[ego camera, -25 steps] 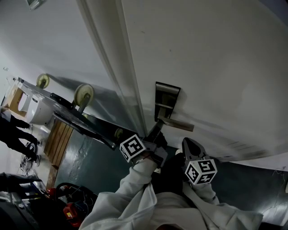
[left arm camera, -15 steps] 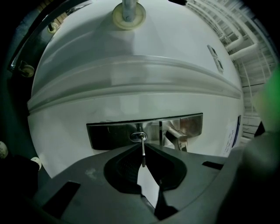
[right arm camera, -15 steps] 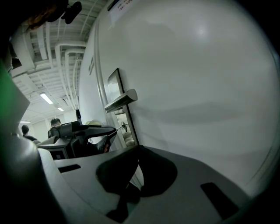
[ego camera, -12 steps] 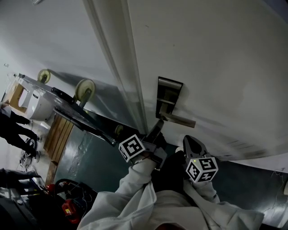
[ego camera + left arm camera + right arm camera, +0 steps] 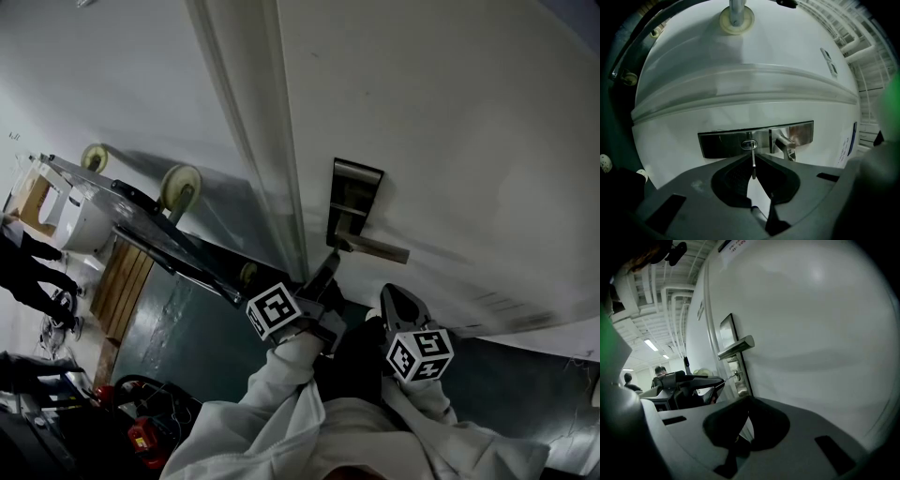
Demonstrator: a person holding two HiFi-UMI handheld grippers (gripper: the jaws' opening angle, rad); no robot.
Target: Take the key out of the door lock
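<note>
Left tool (image 5: 753,157) stays clenched on the key (image 5: 753,168), whose tip is still in the door lock (image 5: 746,144); right tool (image 5: 749,400) remains closed and empty.

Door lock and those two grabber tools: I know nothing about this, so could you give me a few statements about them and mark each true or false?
1. The left gripper has its jaws closed on the key. True.
2. The key is out of the lock. False: its end sits in the keyhole.
3. The right gripper grips the door handle. False: its jaws are together on nothing, away from the door.
4. The handle and the keyhole share one metal plate. True.
</note>
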